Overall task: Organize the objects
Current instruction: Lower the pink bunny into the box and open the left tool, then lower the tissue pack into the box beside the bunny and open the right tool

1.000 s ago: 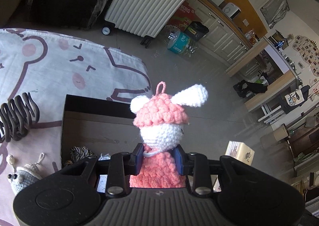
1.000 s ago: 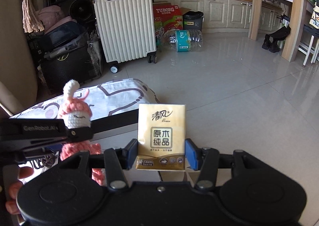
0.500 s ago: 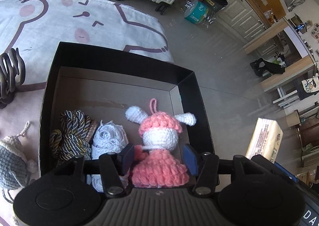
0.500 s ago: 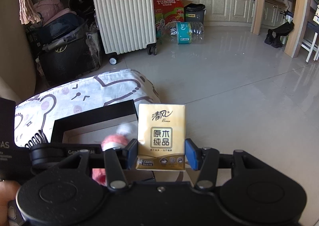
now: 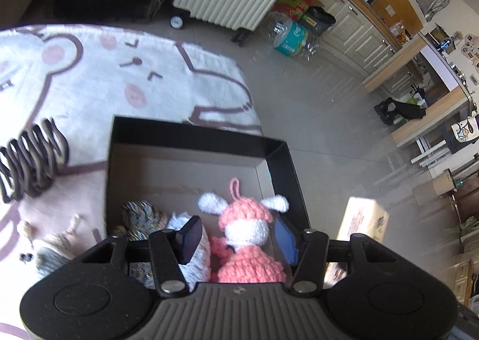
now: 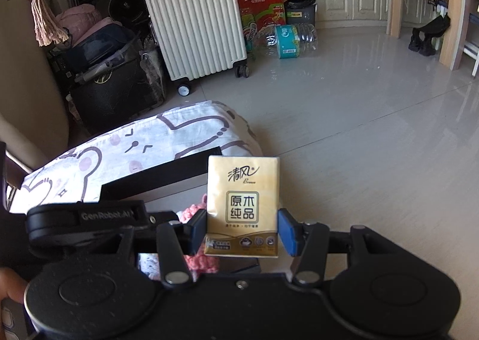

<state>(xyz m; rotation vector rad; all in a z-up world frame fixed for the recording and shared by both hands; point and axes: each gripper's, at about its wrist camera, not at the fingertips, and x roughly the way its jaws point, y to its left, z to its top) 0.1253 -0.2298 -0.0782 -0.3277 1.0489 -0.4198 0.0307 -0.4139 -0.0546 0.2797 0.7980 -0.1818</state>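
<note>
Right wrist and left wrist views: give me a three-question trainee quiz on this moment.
1. True or false: the right gripper is shut on the tissue pack.
2. Where does the pink bunny lie? A) on the sheet B) in the black box C) on the floor
3. Fill in: the left gripper is ____, its pads clear of the bunny.

Key: 1 true; 2 B, beside the white yarn ball; 3 open, its jaws having just been opening around the bunny.
</note>
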